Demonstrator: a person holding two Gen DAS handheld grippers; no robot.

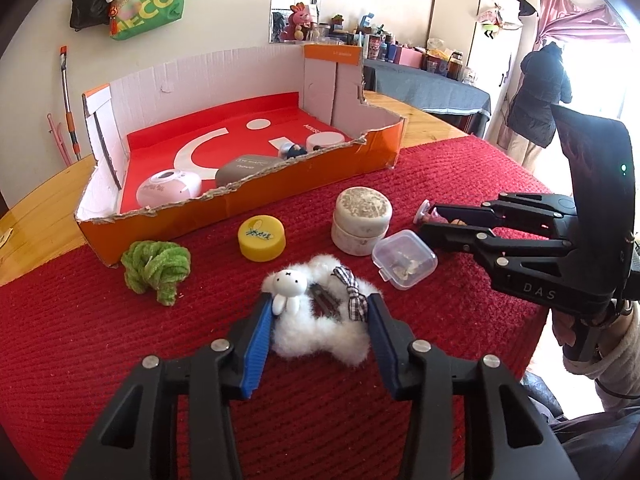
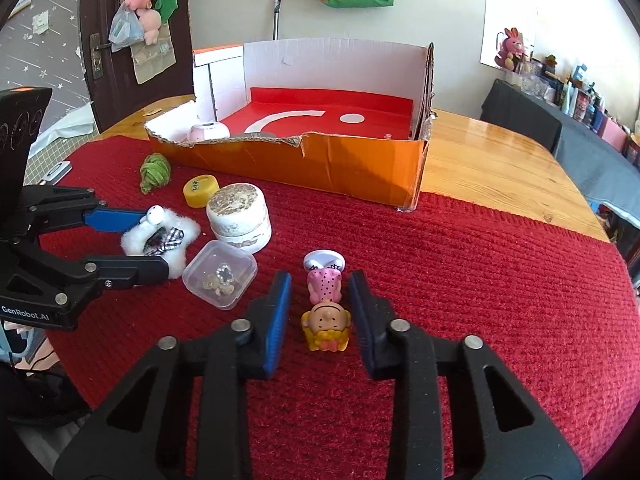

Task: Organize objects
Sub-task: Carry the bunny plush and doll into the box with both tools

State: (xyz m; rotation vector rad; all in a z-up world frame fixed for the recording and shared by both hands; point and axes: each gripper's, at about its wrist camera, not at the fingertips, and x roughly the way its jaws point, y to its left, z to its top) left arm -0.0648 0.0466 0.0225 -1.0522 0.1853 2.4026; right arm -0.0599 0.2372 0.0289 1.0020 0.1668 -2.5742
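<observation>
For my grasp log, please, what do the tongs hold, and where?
Left tongs pinch fluffy white bunny hair clip by its sides; right tongs merely straddle pink-dressed figurine.

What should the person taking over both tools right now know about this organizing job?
Left tool: closed on the fluffy white clip, which rests on the red cloth.
Right tool: open, straddling the lying figurine, pads not gripping.
Done: pink gadget and grey case lie in the orange box.
Left: clip, figurine, green yarn, yellow lid, round jar, clear plastic box, all on the cloth.
</observation>
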